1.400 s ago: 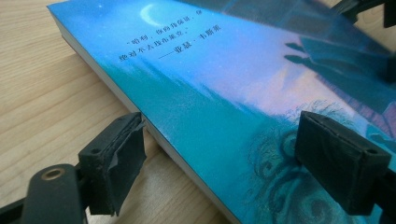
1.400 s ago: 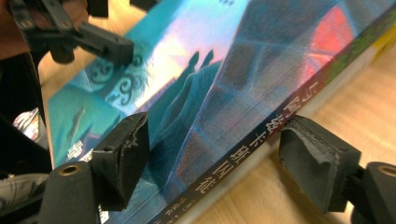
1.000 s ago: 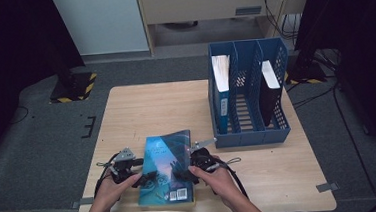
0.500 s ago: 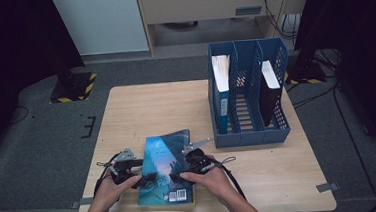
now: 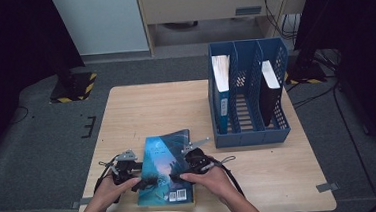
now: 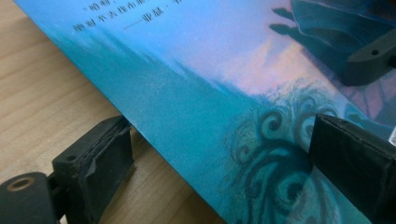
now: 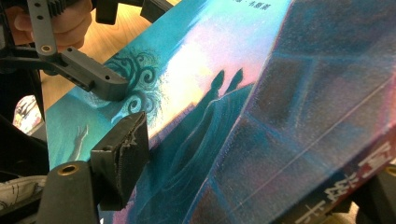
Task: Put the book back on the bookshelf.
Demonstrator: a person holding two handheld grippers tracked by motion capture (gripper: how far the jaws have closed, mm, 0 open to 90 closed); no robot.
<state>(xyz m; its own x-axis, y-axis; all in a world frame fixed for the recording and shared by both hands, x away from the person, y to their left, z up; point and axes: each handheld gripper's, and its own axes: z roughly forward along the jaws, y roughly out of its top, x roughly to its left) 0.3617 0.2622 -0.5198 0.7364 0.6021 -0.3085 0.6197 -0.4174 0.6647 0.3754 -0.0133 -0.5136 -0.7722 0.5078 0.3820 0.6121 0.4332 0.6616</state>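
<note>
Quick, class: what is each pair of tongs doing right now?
Left tongs: open, jaws just been opening, the book edge between them, not pressed.
Right tongs: closed on the book at its spine side.

A blue file rack (image 5: 250, 131) is set at the right of the wooden table (image 5: 151, 108), with a white-spined folder (image 5: 220, 78) (leftmost slot) and a dark one (image 5: 269, 88) stood inside. Hazard-striped feet (image 5: 74, 89) are seen on the grey floor.
</note>
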